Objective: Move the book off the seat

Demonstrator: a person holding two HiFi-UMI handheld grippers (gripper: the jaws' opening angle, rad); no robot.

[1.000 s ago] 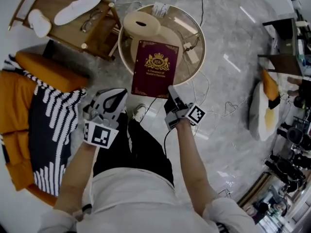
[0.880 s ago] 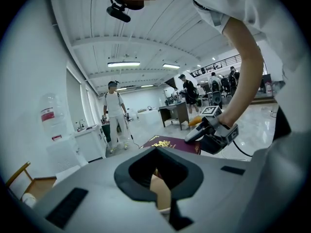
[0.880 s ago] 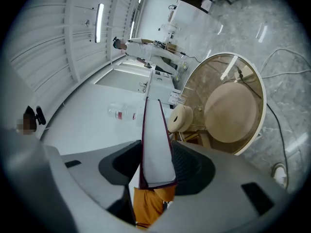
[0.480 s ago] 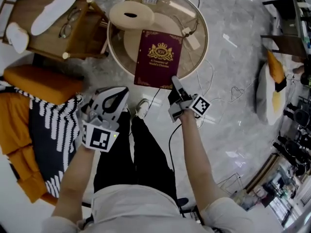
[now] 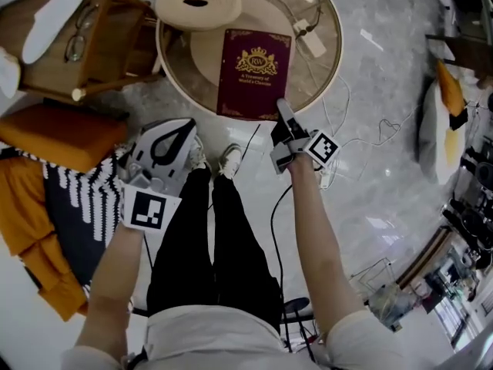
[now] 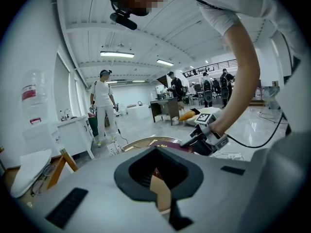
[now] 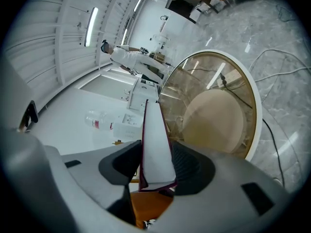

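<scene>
A dark red book (image 5: 254, 72) with a gold crest lies flat over the round glass table (image 5: 333, 60); whether it rests on the glass I cannot tell. My right gripper (image 5: 281, 116) is shut on its near right corner. In the right gripper view the book (image 7: 156, 140) stands edge-on between the two black pads (image 7: 190, 163), its white pages showing. My left gripper (image 5: 176, 136) hangs by the person's left knee, apart from the book, its jaws together with nothing in them. The left gripper view shows its jaws as one closed grey front (image 6: 155, 171), with the right gripper (image 6: 206, 136) beyond.
A beige round cushion (image 5: 196, 2) sits at the table's far left edge. A wooden chair (image 5: 108, 52) with glasses stands at upper left. An orange seat (image 5: 54, 133) with a striped cloth is at left. Cables (image 5: 350, 126) trail on the marble floor at right.
The right gripper has carried the book farther in over the glass table. The left gripper has stayed by the knee.
</scene>
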